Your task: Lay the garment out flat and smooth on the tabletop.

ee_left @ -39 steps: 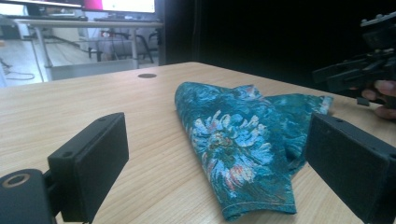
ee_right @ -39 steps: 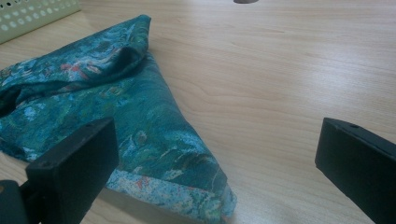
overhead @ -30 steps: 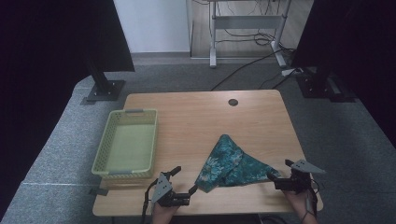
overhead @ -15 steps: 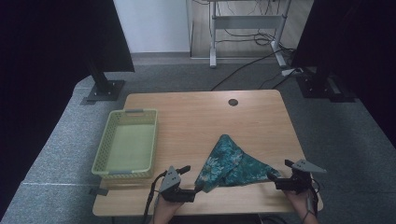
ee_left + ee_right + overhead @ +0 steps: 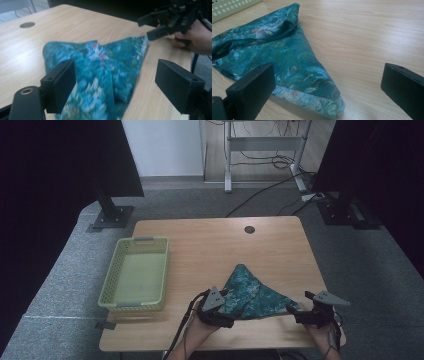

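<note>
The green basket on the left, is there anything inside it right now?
Nothing shows inside the green basket: its floor looks bare in the high view. The near wall hides a thin strip of the floor behind it. The teal cloth lies on the table beside it.

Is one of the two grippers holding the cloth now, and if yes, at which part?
Nothing is held. The left gripper and the right gripper both stand open over corners of the teal cloth, with no pad pressing on it.

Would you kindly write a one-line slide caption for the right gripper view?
Open right tongs frame the near corner of a folded teal floral cloth lying on the light wooden table.
</note>
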A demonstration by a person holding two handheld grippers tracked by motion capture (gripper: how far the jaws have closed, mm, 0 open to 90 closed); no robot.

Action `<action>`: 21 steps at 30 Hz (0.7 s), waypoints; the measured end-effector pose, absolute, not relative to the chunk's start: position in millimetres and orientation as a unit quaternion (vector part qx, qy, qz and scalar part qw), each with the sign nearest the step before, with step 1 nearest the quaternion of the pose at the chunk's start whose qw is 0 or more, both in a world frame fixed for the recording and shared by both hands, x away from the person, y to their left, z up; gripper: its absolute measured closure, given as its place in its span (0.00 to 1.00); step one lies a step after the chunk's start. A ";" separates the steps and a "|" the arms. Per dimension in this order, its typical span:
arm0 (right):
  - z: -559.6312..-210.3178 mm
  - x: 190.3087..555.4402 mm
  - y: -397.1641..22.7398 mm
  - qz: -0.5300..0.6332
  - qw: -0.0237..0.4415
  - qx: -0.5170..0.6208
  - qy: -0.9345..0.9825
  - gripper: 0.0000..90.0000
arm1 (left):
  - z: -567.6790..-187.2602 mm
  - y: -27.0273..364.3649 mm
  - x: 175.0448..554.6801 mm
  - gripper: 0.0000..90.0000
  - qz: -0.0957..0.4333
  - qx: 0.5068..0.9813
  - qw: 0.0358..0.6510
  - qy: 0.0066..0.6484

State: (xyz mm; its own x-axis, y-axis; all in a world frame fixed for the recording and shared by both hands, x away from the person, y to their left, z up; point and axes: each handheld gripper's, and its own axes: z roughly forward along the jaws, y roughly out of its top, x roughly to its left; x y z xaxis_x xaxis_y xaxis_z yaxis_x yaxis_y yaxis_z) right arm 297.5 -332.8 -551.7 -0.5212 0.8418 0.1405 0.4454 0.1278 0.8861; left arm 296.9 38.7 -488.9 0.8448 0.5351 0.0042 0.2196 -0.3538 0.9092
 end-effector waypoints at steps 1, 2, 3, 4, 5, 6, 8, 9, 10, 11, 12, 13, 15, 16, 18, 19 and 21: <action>-551.7 297.4 -333.2 0.489 0.203 0.445 0.722 0.00 | -487.8 35.3 299.3 0.20 0.157 0.807 0.517 0.238; -551.7 297.6 -333.3 0.489 0.202 0.445 0.722 0.00 | -486.6 32.5 302.2 0.19 0.158 0.807 0.517 0.239; -551.7 297.7 -333.3 0.489 0.201 0.445 0.723 0.00 | -485.6 29.6 306.0 0.19 0.146 0.807 0.519 0.241; -551.6 297.7 -333.2 0.489 0.201 0.445 0.723 0.00 | -484.7 25.9 309.5 0.18 0.145 0.807 0.515 0.249; -551.6 297.8 -333.1 0.489 0.201 0.445 0.723 0.00 | -484.1 22.6 312.9 0.17 0.137 0.809 0.515 0.249; -551.6 297.9 -333.1 0.488 0.200 0.445 0.724 0.00 | -483.8 18.5 315.8 0.17 0.133 0.810 0.511 0.253; -551.5 298.0 -333.4 0.490 0.199 0.446 0.723 0.00 | -483.8 10.6 321.1 0.16 0.129 0.814 0.504 0.257; -551.5 298.0 -333.6 0.490 0.199 0.446 0.722 0.00 | -484.3 6.6 323.1 0.16 0.132 0.816 0.498 0.263; -551.5 298.0 -333.8 0.491 0.199 0.446 0.722 0.00 | -485.2 3.0 325.2 0.16 0.131 0.818 0.493 0.266; -551.5 298.1 -333.9 0.491 0.198 0.446 0.722 0.00 | -486.5 -0.4 327.4 0.16 0.129 0.820 0.489 0.267; -551.6 298.1 -333.9 0.491 0.198 0.446 0.722 0.00 | -487.9 -3.7 329.0 0.17 0.133 0.822 0.482 0.271; -551.5 297.9 -333.9 0.491 0.199 0.445 0.722 0.00 | -489.5 -6.3 330.7 0.19 0.134 0.823 0.479 0.274; -551.6 298.0 -333.8 0.490 0.198 0.445 0.723 0.00 | -492.5 -10.8 334.5 0.21 0.134 0.824 0.473 0.283; -551.6 298.0 -333.7 0.491 0.198 0.445 0.723 0.00 | -494.0 -12.8 336.4 0.22 0.132 0.825 0.471 0.284; -551.6 298.0 -333.8 0.491 0.197 0.444 0.723 0.00 | -497.1 -17.9 340.3 0.22 0.130 0.830 0.461 0.287; -551.6 298.0 -334.0 0.491 0.197 0.444 0.723 0.00 | -498.9 -21.0 341.9 0.22 0.135 0.833 0.451 0.290; -551.5 298.0 -334.1 0.492 0.197 0.444 0.723 0.00 | -502.5 -26.4 345.0 0.23 0.130 0.840 0.440 0.290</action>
State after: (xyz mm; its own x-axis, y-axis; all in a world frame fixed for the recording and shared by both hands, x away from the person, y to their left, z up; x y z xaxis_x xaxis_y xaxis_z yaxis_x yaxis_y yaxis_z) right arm 298.0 -334.1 -551.5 -0.5275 0.8358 0.1525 0.4487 0.1217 0.8853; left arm 345.0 -26.4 -502.5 0.7975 0.6021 -0.0376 0.3735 -0.4437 0.8146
